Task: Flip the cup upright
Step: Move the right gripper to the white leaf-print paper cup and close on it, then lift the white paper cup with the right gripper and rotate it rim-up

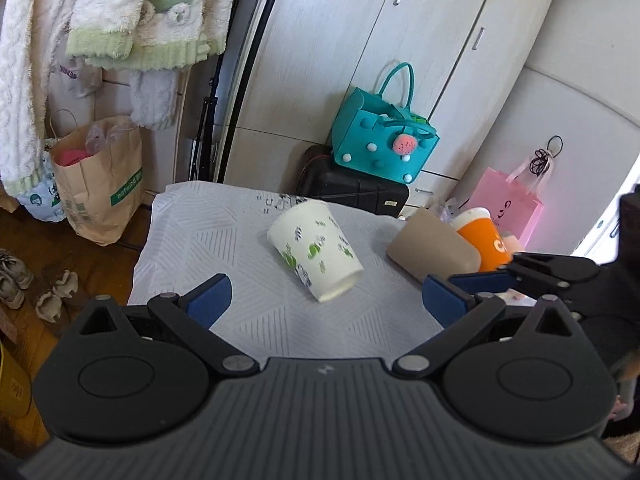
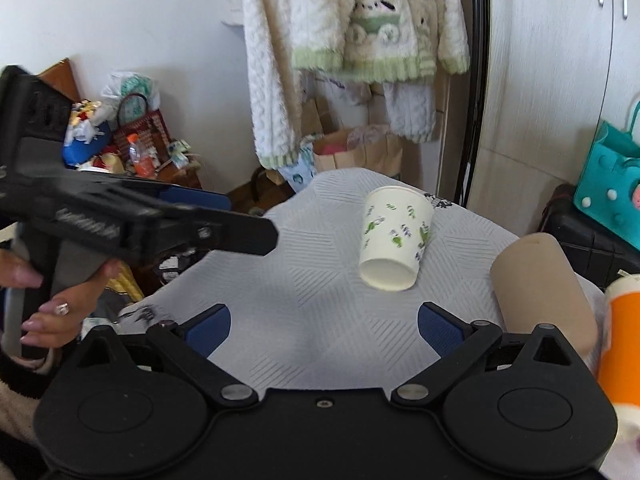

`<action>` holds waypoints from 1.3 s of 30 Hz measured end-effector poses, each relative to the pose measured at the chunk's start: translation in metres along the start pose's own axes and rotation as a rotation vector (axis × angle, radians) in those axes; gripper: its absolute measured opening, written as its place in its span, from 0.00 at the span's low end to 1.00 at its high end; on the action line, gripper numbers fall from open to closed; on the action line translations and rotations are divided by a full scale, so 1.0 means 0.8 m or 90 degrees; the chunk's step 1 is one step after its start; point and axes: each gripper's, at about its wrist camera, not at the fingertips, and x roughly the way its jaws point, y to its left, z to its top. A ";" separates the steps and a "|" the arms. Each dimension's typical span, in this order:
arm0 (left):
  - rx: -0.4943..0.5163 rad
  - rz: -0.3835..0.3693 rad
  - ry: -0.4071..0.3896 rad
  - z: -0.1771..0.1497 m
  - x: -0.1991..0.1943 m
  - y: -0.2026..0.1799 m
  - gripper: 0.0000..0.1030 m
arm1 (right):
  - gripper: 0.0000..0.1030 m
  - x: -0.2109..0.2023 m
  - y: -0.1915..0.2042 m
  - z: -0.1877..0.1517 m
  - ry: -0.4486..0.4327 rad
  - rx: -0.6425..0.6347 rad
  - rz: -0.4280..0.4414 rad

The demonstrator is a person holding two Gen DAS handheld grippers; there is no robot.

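Observation:
A white paper cup [image 1: 315, 251] with green prints lies on its side on the white cloth-covered table [image 1: 224, 240], its base toward me. It also shows in the right wrist view [image 2: 394, 240]. My left gripper [image 1: 326, 304] is open and empty, just short of the cup. My right gripper [image 2: 324, 326] is open and empty, also just short of the cup. The right gripper's arm enters the left wrist view at the right edge, and the left gripper's body crosses the right wrist view at the left.
A brown paper cup [image 1: 434, 250] lies on its side to the right, with an orange cup [image 1: 482, 240] behind it. A teal bag [image 1: 380, 140] on a black suitcase, a pink bag [image 1: 506, 204] and a brown paper bag [image 1: 100, 184] stand around the table.

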 end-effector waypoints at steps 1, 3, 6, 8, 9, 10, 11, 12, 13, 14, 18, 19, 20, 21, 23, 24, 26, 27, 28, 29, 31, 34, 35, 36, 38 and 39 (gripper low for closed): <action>-0.003 0.002 0.001 0.001 0.005 0.003 1.00 | 0.96 0.010 -0.005 0.006 0.007 0.002 -0.002; -0.012 0.002 0.008 0.002 0.014 0.009 1.00 | 0.95 0.030 -0.012 0.017 0.024 0.002 -0.001; -0.039 -0.003 0.027 0.006 0.027 0.021 1.00 | 0.94 0.057 -0.022 0.029 0.043 0.002 -0.006; -0.050 -0.012 0.032 0.009 0.034 0.028 1.00 | 0.94 0.069 -0.028 0.035 0.050 0.005 -0.008; -0.052 -0.013 0.038 0.010 0.038 0.031 0.99 | 0.94 0.074 -0.031 0.039 0.053 0.010 -0.009; -0.054 -0.013 0.046 0.011 0.042 0.034 0.99 | 0.93 0.080 -0.034 0.041 0.057 0.015 -0.008; -0.056 -0.013 0.053 0.012 0.046 0.036 0.99 | 0.92 0.084 -0.037 0.043 0.061 0.019 -0.009; -0.058 -0.013 0.057 0.012 0.048 0.037 0.99 | 0.91 0.089 -0.039 0.046 0.066 0.021 -0.011; -0.060 -0.014 0.059 0.013 0.051 0.039 0.99 | 0.91 0.094 -0.041 0.047 0.070 0.019 -0.014; -0.064 -0.015 0.062 0.014 0.054 0.041 0.99 | 0.91 0.098 -0.043 0.049 0.073 0.019 -0.017; -0.090 -0.010 0.075 0.017 0.066 0.051 0.99 | 0.91 0.122 -0.056 0.053 0.087 0.035 -0.029; -0.092 -0.007 0.081 0.017 0.068 0.053 0.99 | 0.91 0.127 -0.058 0.053 0.089 0.036 -0.036; -0.094 0.000 0.080 0.017 0.069 0.055 0.99 | 0.91 0.130 -0.061 0.053 0.089 0.037 -0.039; -0.090 0.005 0.080 0.016 0.069 0.055 0.99 | 0.85 0.132 -0.063 0.053 0.089 0.041 -0.036; -0.087 0.000 0.083 0.016 0.069 0.056 0.99 | 0.63 0.136 -0.064 0.053 0.094 0.040 -0.022; -0.088 -0.006 0.084 0.015 0.068 0.057 0.99 | 0.63 0.137 -0.063 0.052 0.097 0.039 -0.016; -0.088 -0.016 0.083 0.015 0.066 0.057 0.99 | 0.63 0.137 -0.064 0.051 0.095 0.036 -0.013; -0.089 -0.018 0.082 0.015 0.065 0.057 0.99 | 0.63 0.134 -0.062 0.050 0.093 0.035 -0.016; -0.089 -0.020 0.079 0.015 0.063 0.056 0.99 | 0.62 0.133 -0.060 0.049 0.091 0.036 -0.017; -0.087 -0.021 0.077 0.014 0.062 0.054 0.99 | 0.62 0.131 -0.060 0.049 0.088 0.040 -0.016; -0.082 -0.025 0.074 0.013 0.056 0.050 0.99 | 0.62 0.122 -0.058 0.046 0.081 0.039 -0.015; -0.076 -0.036 0.076 0.009 0.049 0.039 0.99 | 0.62 0.106 -0.053 0.041 0.075 0.038 -0.021; -0.073 -0.040 0.079 0.007 0.047 0.035 0.99 | 0.62 0.101 -0.051 0.039 0.074 0.037 -0.026; -0.065 -0.043 0.082 0.006 0.044 0.030 0.99 | 0.62 0.095 -0.050 0.036 0.075 0.038 -0.033; -0.050 -0.046 0.088 0.004 0.039 0.017 0.99 | 0.62 0.084 -0.045 0.030 0.079 0.038 -0.042; -0.042 -0.049 0.091 0.001 0.036 0.011 0.99 | 0.62 0.076 -0.044 0.025 0.082 0.039 -0.045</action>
